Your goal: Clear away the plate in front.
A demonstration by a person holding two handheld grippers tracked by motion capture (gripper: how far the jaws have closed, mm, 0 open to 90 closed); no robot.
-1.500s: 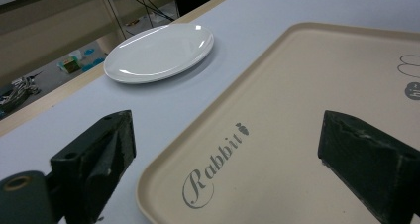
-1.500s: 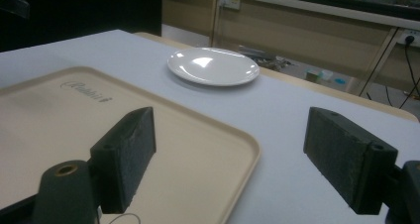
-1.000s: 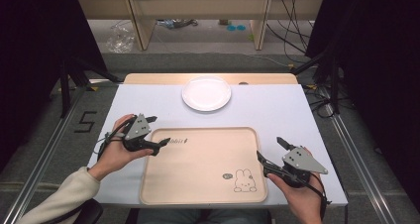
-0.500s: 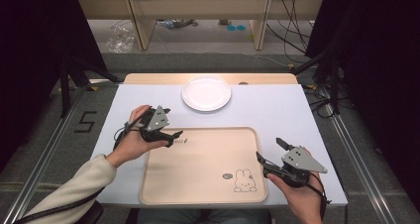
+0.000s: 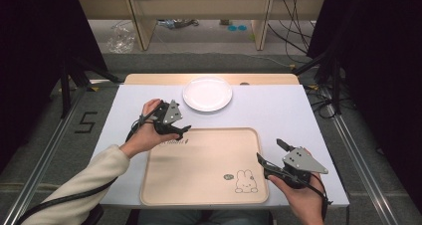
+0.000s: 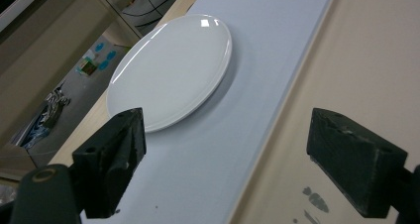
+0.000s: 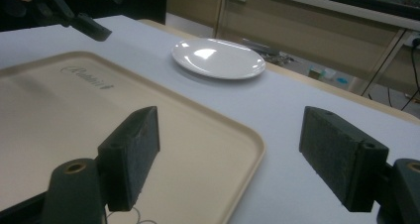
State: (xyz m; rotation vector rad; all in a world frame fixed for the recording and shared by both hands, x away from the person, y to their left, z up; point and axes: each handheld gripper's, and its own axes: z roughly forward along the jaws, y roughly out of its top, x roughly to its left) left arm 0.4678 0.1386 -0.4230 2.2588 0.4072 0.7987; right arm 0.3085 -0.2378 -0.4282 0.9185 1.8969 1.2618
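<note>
- Progress was at its start, by my reading: the round white ceramic plate [image 5: 207, 93] lay untouched on the pale bench [image 5: 278, 110] at the far middle, just beyond the far edge of the beige rectangular plastic tray [image 5: 201, 168] with the rabbit drawing.
- Left hand-held gripper [image 5: 180, 131] hung over the tray's far-left corner, near the plate but apart from it; its jaws stood released, wide apart, with the plate [image 6: 171, 75] ahead of them and a little to their left in the left gripper view.
- Right hand-held gripper [image 5: 269, 153] waited at the tray's near-right edge, well apart from the plate, jaws likewise spread and grasping nothing.
- Tray held nothing.
- Left to do, as I judge it: close on the plate's rim, lift it, and likely set it on the tray.
</note>
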